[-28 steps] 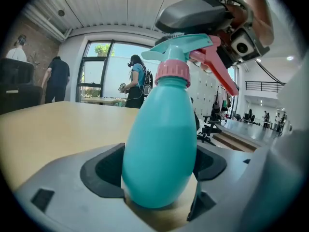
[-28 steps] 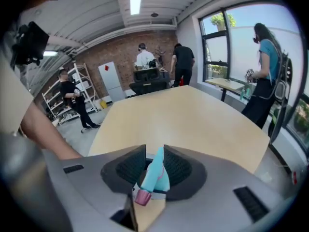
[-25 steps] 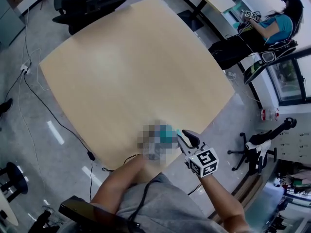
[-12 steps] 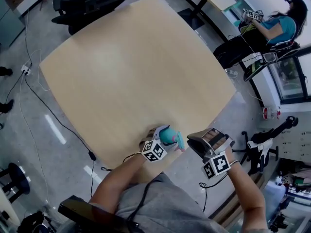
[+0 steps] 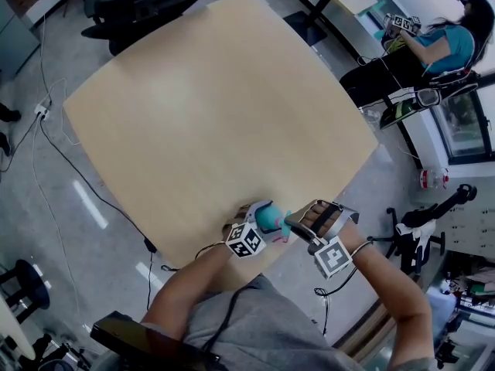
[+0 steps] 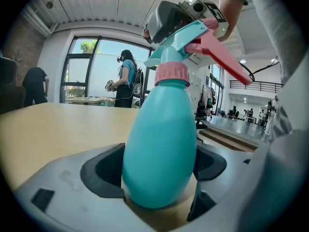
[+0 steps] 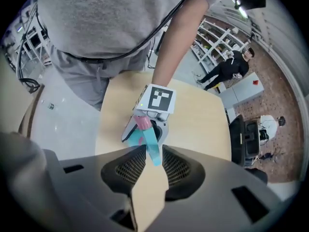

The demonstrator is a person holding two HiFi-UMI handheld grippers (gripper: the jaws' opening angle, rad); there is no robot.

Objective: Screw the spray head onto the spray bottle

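left hand-held gripper (image 6: 159, 178): jaws wide, clamped on spray bottle (image 6: 159, 144), upright at bench (image 5: 209, 107) near edge | right hand-held gripper (image 7: 153, 161): half closed, pinching spray head (image 6: 193, 37) from above | head sits on neck, directly below right jaws; twist axis vertical, right hand nearer

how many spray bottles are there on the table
1. A teal plastic spray bottle with a pink collar stands at the near edge of the wooden table, clamped in the left gripper; the right gripper grips its spray head. None seems hidden.
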